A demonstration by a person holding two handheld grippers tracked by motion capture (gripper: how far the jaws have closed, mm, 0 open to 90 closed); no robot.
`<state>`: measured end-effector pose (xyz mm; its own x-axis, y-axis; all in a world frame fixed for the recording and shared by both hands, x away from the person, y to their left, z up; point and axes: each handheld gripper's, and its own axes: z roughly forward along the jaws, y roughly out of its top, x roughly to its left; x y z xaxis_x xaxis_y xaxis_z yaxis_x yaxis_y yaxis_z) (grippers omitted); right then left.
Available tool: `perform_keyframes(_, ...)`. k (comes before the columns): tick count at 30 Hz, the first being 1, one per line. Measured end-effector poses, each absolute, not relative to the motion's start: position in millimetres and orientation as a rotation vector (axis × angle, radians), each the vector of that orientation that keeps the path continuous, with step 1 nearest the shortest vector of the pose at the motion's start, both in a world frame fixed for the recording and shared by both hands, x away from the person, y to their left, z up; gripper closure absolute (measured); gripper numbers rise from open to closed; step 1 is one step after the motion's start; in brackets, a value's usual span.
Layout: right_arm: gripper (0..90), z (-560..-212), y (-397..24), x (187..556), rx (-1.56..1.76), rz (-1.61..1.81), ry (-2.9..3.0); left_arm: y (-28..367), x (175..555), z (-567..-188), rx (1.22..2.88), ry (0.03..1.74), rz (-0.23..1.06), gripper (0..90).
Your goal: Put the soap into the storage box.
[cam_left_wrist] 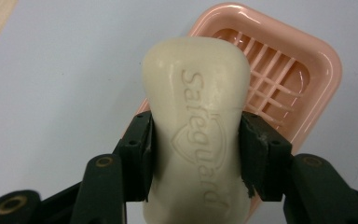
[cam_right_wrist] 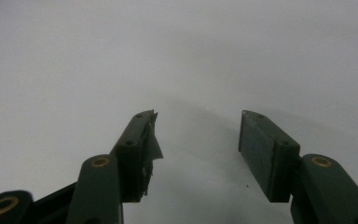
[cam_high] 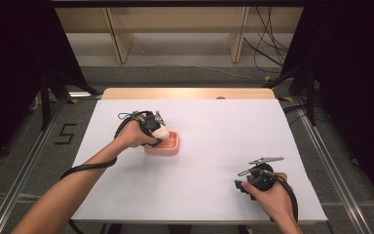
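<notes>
Soap [cam_left_wrist: 196, 126] above dish [cam_left_wrist: 317, 60], left of right tongs [cam_right_wrist: 198, 140].

We see the high view evenly lit from above; the white table [cam_high: 209, 146] is bright, its surroundings dark. The left gripper view is sharp, with glare on the pink soap dish [cam_left_wrist: 317, 56]. The right gripper view is dim, grey and soft.

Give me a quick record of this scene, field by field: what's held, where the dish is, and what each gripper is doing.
held item: cream soap bar, embossed lettering facing the camera
holder: left gripper, jaws pressed on the bar's two sides
dish: pink soap dish, slotted floor, nothing lying in it, under and beyond the bar
right gripper: jaws apart, nothing between them, over bare table
surface: white table
</notes>
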<state>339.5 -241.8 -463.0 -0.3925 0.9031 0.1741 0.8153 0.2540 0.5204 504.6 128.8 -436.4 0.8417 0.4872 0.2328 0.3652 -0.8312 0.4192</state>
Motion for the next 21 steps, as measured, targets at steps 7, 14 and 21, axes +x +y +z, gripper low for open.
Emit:
perform_keyframes(7,46.6,-463.0,-241.6,339.3,1.635,0.832,2.361,129.0,506.3,-437.9,2.653,0.644,0.463,49.0)
perform_keyframes(14,46.6,-463.4,-241.9,339.4,1.630,0.823,2.357,128.6,507.0,-438.4,2.649,0.652,0.455,48.9)
perform_keyframes(21,46.5,-463.9,-242.7,339.6,1.611,0.822,2.361,128.7,508.6,-438.3,2.655,0.666,0.439,48.6)
